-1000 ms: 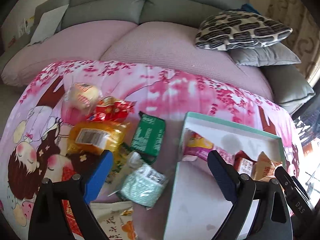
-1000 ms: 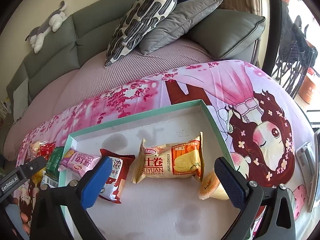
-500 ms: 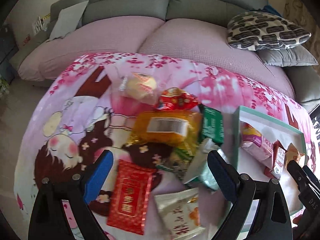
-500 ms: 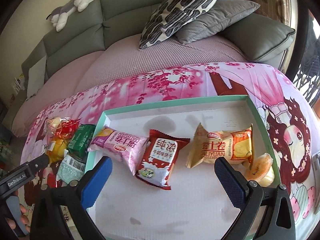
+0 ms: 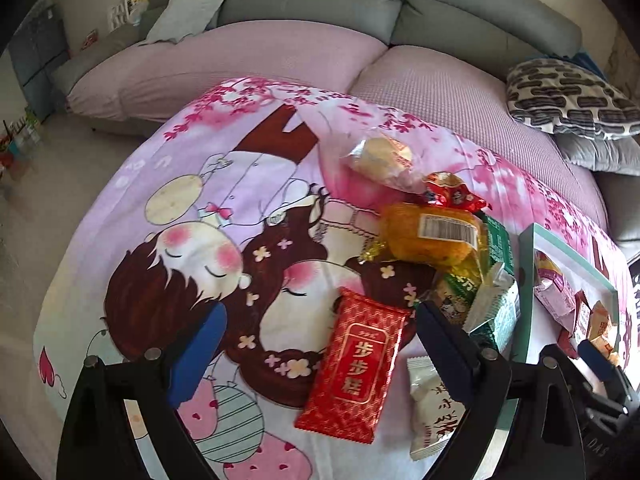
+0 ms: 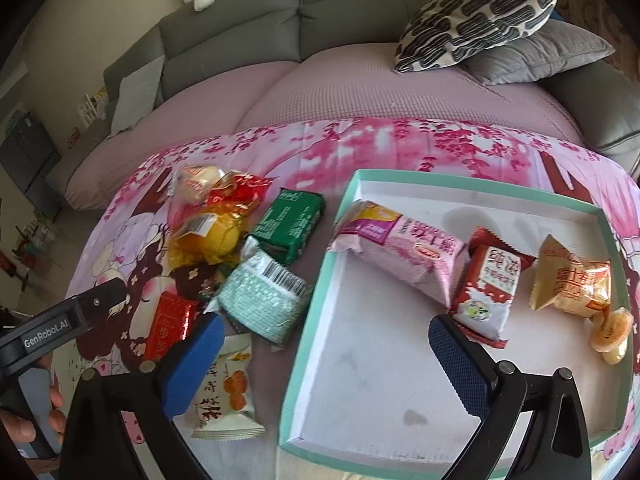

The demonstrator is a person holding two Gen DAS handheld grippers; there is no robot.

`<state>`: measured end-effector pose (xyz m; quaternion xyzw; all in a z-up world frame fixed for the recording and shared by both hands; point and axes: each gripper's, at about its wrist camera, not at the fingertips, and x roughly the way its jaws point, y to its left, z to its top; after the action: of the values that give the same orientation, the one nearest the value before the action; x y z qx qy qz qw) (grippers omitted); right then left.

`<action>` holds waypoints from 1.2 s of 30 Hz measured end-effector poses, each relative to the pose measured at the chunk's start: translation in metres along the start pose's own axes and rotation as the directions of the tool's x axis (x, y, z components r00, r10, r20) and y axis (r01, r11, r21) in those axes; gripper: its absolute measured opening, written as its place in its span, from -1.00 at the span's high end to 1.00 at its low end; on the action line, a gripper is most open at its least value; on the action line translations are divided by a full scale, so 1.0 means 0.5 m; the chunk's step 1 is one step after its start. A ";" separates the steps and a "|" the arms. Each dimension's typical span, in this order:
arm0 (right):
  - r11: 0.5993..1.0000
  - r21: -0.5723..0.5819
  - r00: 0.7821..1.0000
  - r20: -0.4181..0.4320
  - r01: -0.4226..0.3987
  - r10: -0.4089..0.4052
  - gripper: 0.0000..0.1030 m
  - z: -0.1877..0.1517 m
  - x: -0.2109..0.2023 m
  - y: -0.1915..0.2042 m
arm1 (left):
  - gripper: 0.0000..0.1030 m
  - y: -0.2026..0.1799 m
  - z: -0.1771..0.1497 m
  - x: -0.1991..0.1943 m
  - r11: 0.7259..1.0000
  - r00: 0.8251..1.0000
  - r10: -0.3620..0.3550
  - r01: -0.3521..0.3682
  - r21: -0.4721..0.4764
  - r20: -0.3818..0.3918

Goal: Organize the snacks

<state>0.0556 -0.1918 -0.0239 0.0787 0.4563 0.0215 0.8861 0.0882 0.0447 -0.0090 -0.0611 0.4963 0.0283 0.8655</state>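
Note:
A pile of loose snacks lies on the cartoon-print cloth. It includes a red packet [image 5: 356,364], a yellow cake [image 5: 430,234], a pale green packet [image 6: 262,300], a dark green packet [image 6: 292,226] and a white packet [image 6: 226,394]. My left gripper [image 5: 320,354] is open and empty, its fingers either side of the red packet. A teal-rimmed white box [image 6: 308,312] holds a pink packet [image 6: 404,248], a red-white packet [image 6: 490,286], an orange packet [image 6: 572,280] and a jelly cup [image 6: 612,328]. My right gripper [image 6: 324,360] is open and empty over the box's left rim.
A sofa with pink seat cushions [image 6: 360,80] stands behind the table. A patterned pillow [image 6: 480,16] and a grey pillow [image 6: 540,54] lie at its right. The floor [image 5: 24,216] drops away left of the table. The left gripper's body [image 6: 60,324] shows at the right wrist view's left edge.
Both grippers swung left. The left one went from over the box edge to over the snack pile and red packet. The right one went from the box's right side to its left rim.

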 end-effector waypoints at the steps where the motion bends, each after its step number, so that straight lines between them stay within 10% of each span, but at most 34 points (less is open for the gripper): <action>1: 1.000 -0.005 1.000 -0.008 -0.013 0.013 -1.00 -0.003 0.005 0.008 | -0.85 0.007 -0.001 0.000 1.000 1.000 -0.002 0.002 -0.009 0.000; 36: 0.979 -0.206 0.994 -0.102 0.010 -0.032 -0.90 -0.061 0.053 0.131 | -0.85 0.002 -0.042 0.103 0.999 0.983 -0.033 0.038 0.025 -0.181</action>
<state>0.0486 -0.1205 -0.0519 -0.0190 0.4983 0.0630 0.8645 0.0963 0.0423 -0.0641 -0.0599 0.5721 0.0000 0.8180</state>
